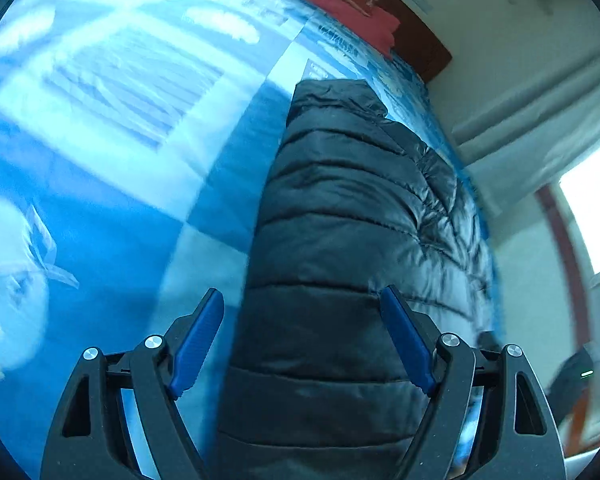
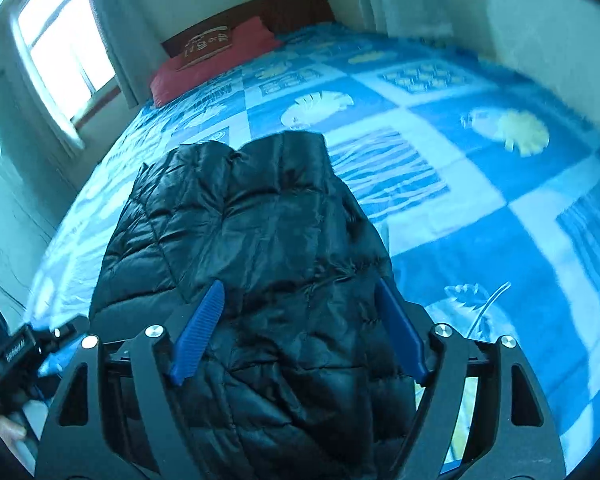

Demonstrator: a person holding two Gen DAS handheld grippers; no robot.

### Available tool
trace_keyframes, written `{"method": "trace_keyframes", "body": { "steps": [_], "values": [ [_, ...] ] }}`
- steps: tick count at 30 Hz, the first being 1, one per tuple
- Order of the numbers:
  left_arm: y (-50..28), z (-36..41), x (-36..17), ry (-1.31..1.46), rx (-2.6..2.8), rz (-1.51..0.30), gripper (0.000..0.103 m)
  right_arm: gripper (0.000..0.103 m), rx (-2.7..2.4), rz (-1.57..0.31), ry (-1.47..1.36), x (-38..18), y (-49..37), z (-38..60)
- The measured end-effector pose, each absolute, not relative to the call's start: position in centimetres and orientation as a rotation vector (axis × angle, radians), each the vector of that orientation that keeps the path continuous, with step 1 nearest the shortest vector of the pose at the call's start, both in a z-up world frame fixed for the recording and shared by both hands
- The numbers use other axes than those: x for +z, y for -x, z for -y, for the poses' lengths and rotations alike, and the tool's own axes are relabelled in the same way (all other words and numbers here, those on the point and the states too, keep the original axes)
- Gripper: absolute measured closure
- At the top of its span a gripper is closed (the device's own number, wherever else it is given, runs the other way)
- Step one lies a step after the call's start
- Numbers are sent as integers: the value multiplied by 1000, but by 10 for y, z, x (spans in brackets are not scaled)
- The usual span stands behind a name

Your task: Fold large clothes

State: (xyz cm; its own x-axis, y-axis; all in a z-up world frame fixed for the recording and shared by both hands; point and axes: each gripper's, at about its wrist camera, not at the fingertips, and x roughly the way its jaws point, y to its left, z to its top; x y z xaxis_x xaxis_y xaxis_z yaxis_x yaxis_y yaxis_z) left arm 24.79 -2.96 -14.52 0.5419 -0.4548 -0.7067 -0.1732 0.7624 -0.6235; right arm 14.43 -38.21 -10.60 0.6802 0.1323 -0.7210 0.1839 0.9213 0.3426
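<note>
A black quilted puffer jacket (image 1: pixel 340 220) lies lengthwise on a bed, folded into a long narrow shape. In the left wrist view, my left gripper (image 1: pixel 300 292) hovers over the jacket's near end. Its blue pads are spread wide, with the left pad over the blanket and the right pad over the jacket. In the right wrist view, the jacket (image 2: pixel 260 220) looks crumpled and shiny. My right gripper (image 2: pixel 300 284) is open above its near part, both pads apart over the fabric and nothing pinched. The jacket's nearest end is hidden under the gripper bodies.
The bed is covered by a blue and white patterned blanket (image 2: pixel 480 200). A red pillow (image 2: pixel 216 60) lies against the brown headboard (image 2: pixel 284 4). A bright window (image 2: pixel 60 48) is at the left. A black device and a person's fingers (image 2: pixel 8 426) show at the lower left.
</note>
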Motion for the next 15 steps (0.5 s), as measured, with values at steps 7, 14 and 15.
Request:
{"method": "trace_keyframes", "body": {
  "steps": [7, 14, 15],
  "values": [
    [-249, 33, -163, 858, -175, -1010, 18, 17, -41, -829, -554, -128, -155, 403],
    [-258, 29, -184, 1001, -190, -1023, 12, 6, 36, -859, -720, -159, -174, 421],
    [-259, 29, -187, 1020, -196, -1025, 12, 4, 60, -874, -768, -167, -177, 425]
  ]
}}
